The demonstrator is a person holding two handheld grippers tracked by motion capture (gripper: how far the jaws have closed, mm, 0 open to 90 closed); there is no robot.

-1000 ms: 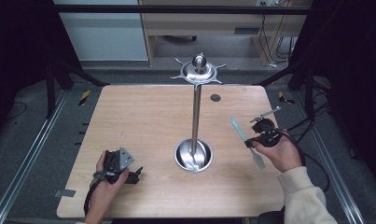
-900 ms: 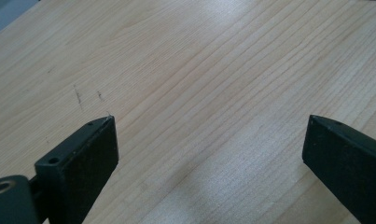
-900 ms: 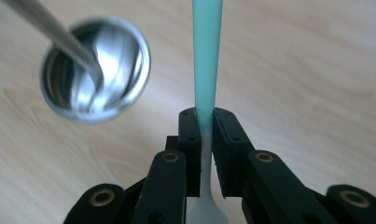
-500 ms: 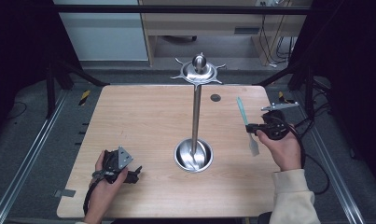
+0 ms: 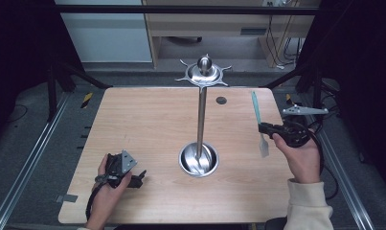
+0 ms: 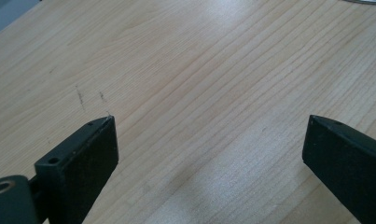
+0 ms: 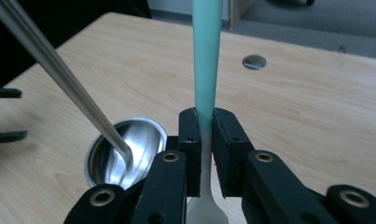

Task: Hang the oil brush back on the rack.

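A spatula with a teal handle and a pale head is held above the right side of the table. My right gripper is shut on it where the handle meets the head, and the handle points toward the far edge. A steel stand rises from the table's middle: a bowl-shaped base, a thin pole and a round top with hooks. My left gripper lies on the wood at the front left, jaws wide open over bare wood.
The wooden table has a small round hole near its far edge, right of the pole. Black frame bars and metal rails run along both sides. A cabinet and cables stand beyond the far edge.
My right gripper rose and shifted right and farther from me with the spatula, turning it so the handle points straight away. The left gripper stayed still.
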